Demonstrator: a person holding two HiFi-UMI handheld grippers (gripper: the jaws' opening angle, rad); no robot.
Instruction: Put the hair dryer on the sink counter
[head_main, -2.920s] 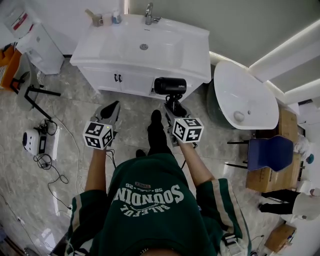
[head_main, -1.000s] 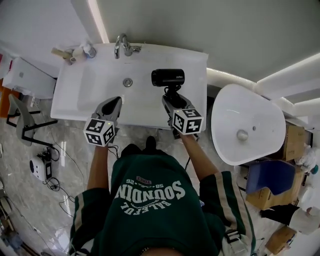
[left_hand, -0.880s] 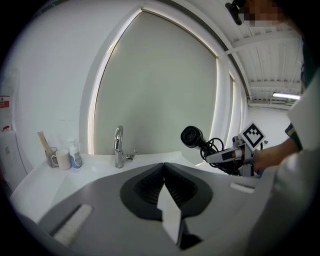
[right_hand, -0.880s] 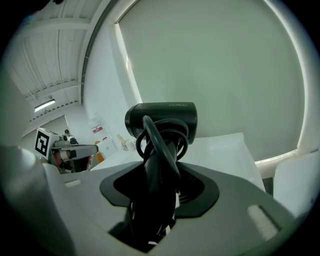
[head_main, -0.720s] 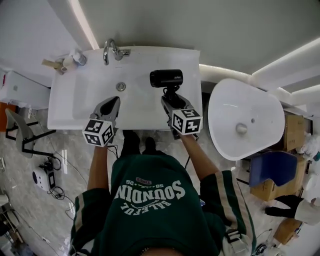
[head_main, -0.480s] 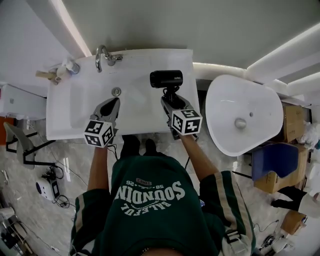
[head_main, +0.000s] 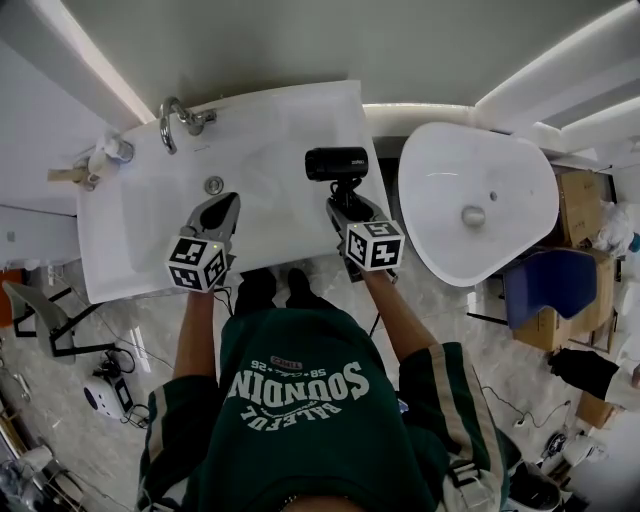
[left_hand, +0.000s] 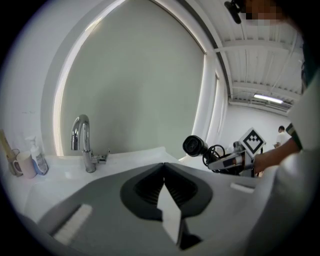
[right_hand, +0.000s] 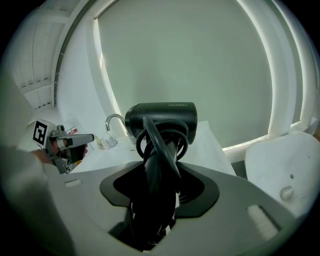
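A black hair dryer (head_main: 336, 164) with its cord looped round the handle is held over the right part of the white sink counter (head_main: 290, 215). My right gripper (head_main: 343, 203) is shut on its handle; in the right gripper view the hair dryer (right_hand: 161, 122) stands upright between the jaws, barrel pointing left. My left gripper (head_main: 221, 210) hovers over the basin's front part, shut with nothing in it. The left gripper view shows the hair dryer (left_hand: 193, 145) off to the right, above the counter's edge.
A chrome tap (head_main: 176, 111) stands at the counter's back, with bottles (head_main: 100, 160) at its left corner. A drain (head_main: 213, 184) lies in the basin. A white oval tub (head_main: 476, 200) stands right of the counter. A blue chair (head_main: 550, 283) is farther right.
I have walked up to the sink: the counter has come under both grippers. The hair dryer, held in the right gripper throughout, now hangs over the counter's right part.
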